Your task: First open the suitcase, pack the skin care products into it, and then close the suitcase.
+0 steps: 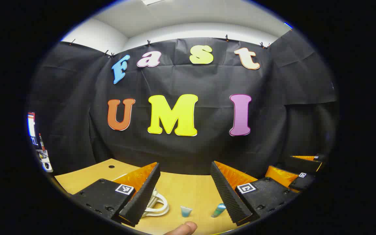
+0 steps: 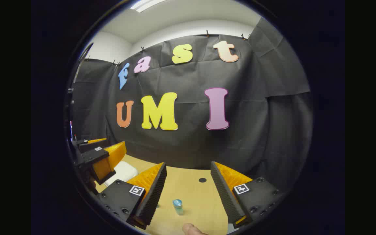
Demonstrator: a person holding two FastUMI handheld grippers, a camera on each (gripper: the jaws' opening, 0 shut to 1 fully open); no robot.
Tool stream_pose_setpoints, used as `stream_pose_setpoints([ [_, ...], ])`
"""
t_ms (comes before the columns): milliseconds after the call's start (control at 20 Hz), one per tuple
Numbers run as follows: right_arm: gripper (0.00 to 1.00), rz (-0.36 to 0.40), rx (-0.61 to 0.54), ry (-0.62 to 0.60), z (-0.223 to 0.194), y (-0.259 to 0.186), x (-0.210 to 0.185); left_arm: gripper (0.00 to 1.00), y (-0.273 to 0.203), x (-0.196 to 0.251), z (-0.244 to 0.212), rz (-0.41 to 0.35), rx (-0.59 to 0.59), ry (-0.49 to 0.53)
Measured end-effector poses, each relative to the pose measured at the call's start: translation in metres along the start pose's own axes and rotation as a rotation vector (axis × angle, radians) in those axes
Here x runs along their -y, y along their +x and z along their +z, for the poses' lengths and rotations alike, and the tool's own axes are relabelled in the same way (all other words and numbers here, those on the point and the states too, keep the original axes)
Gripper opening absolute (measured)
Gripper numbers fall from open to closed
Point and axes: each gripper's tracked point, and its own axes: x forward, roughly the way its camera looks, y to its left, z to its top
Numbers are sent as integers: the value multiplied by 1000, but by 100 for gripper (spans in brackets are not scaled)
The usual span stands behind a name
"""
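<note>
Both tools are held level above the wooden counter [image 1: 188, 192], aimed at the booth wall. The left tool [image 1: 186, 195] gapes wide, holding nothing; a white suitcase [image 1: 157, 204] and teal tube [image 1: 218, 210] lie at 6 o'clock. The right tool [image 2: 188, 195] is likewise wide and empty over a blue bottle [image 2: 177, 206].

Left gripper [image 1: 185, 191] and right gripper [image 2: 188, 192] side by side, fingers spread wide, nothing between them.

left gripper view: low over the table [image 1: 188, 189], facing the cloth wall at 12 | right gripper view: same low angle, same wall | shared: table, blue tube [image 2: 177, 206], left gripper [image 2: 104, 160] at 9 in right's.
</note>
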Motion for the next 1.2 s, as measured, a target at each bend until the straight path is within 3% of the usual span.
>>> stream_pose_setpoints([
  [300,80,-32,20,-30,22,16,-47,99,9,-47,6,-35,-31,-15],
  [350,80,-40,8,-24,19,16,-51,93,12,-50,6,-46,-35,-27],
  [450,81,-56,-18,-26,12,16,-60,98,18,-58,2,-53,-54,-48],
  [1200,81,-87,-33,-90,5,5,-57,95,15,-35,-1,-123,-49,-50],
])
